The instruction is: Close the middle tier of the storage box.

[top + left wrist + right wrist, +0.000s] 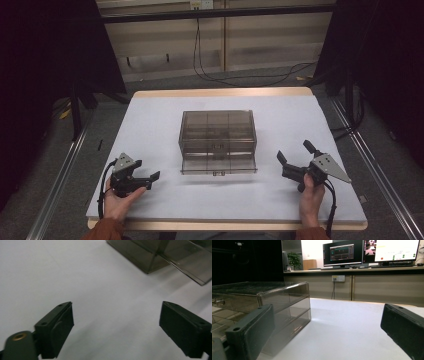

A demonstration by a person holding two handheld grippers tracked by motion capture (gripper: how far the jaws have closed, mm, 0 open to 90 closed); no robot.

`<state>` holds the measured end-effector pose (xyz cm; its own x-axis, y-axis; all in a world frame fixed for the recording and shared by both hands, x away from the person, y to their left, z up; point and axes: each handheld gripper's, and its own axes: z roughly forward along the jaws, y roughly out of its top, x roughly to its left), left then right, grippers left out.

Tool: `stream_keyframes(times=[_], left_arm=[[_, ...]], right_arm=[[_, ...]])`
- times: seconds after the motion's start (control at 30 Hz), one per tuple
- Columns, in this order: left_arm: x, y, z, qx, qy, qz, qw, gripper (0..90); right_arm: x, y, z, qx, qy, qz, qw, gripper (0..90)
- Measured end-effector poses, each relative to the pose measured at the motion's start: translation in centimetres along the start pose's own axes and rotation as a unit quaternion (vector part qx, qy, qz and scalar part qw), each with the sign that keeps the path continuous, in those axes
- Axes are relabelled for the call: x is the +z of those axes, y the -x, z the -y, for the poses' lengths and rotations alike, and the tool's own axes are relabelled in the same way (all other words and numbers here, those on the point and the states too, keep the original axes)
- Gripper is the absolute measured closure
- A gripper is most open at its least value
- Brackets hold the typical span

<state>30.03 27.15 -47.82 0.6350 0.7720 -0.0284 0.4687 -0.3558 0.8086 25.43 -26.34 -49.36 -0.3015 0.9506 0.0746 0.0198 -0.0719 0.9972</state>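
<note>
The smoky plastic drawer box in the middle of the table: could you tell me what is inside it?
The drawer box shows dividers and a small dark item through its tinted top; the tint hides what that is, and anything lower down.

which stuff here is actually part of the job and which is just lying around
Part of the job: smoky clear drawer box with its bottom drawer pulled out; left hand-held gripper, open; right hand-held gripper, open.

Just about: monitors, potted plant, floor cables.

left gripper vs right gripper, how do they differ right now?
The left gripper sits at the drawer box's near-left, jaws pointing right toward it; the right gripper sits at its near-right, jaws angled up-left. The left's grey plate lies toward the table's middle, the right's toward the edge. Both open, empty.
</note>
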Motion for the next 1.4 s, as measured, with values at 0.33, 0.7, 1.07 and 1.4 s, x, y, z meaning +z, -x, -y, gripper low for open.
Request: stream_keyframes(times=[0.33, 0.7, 1.07, 1.4], left_arm=[[-0.6, 1.0, -0.4, 0.009, 0.021, 0.042, 0.9988, 8.7], [-0.9, 2.8, -0.5, 0.015, 0.045, 0.074, 0.9961, 30.8], [-1.0, 3.9, -0.7, 0.032, 0.036, 0.109, 0.9929, 51.4], [-1.0, 4.8, -0.8, 0.062, 0.006, 0.143, 0.9877, 66.5]], right_arm=[[0.0, -0.1, 0.0, -0.006, 0.0, 0.001, 1.0, 0.0], [0.0, -0.1, 0.0, -0.006, 0.0, 0.001, 1.0, 0.0], [0.0, -0.2, 0.0, -0.008, -0.001, 0.002, 1.0, 0.0], [0.0, -0.1, 0.0, -0.003, -0.001, 0.0, 1.0, 0.0]])
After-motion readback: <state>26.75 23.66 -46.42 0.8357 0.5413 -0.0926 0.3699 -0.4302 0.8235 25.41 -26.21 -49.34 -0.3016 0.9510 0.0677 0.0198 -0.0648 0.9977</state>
